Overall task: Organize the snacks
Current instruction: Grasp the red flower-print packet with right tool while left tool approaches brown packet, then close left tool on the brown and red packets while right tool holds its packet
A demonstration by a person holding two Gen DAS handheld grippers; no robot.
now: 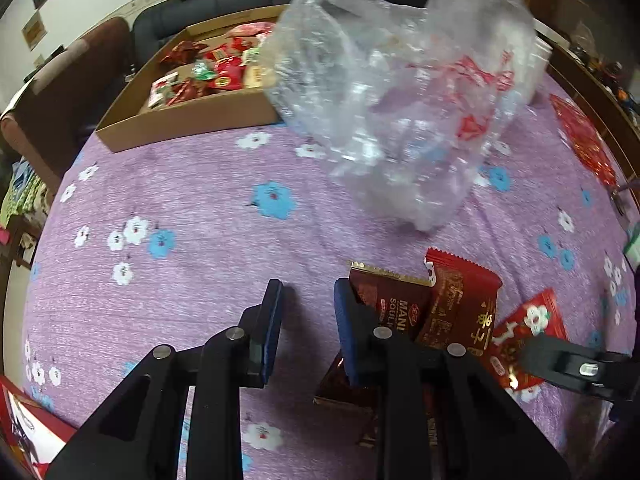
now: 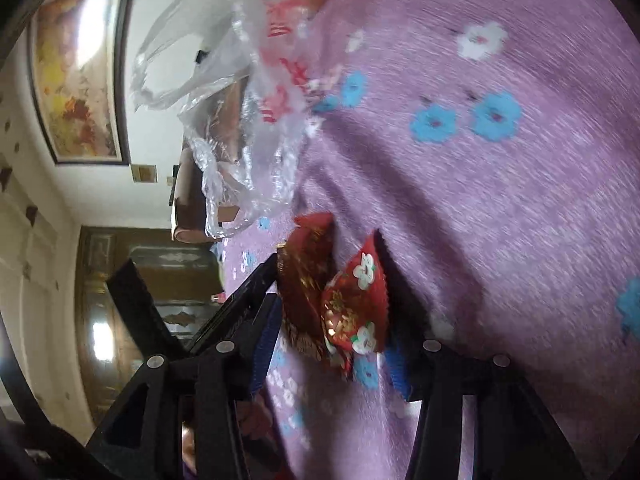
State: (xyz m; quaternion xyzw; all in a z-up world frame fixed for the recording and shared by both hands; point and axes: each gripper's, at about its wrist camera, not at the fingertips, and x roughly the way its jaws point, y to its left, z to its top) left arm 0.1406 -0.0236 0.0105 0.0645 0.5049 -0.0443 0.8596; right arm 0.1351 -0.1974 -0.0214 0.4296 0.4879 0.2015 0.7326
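Observation:
Three snack packets lie together on the purple flowered cloth [image 1: 192, 208]: a dark brown one [image 1: 394, 308], a dark red one [image 1: 460, 304] and a bright red flowered one [image 1: 524, 332]. My left gripper [image 1: 308, 320] is open and empty just left of them, its right finger beside the brown packet. My right gripper [image 2: 332, 344] is open, rolled sideways, with the flowered red packet [image 2: 354, 308] between its fingers, not clamped. The right gripper also shows at the right edge of the left wrist view [image 1: 576, 368]. A crumpled clear plastic bag [image 1: 400, 92] stands beyond the packets.
An open cardboard box [image 1: 192, 120] with several red snacks sits at the far left of the table. A red patterned packet [image 1: 584, 140] lies at the far right. A dark sofa and a brown chair stand behind the table. A red box corner shows at lower left [image 1: 24, 424].

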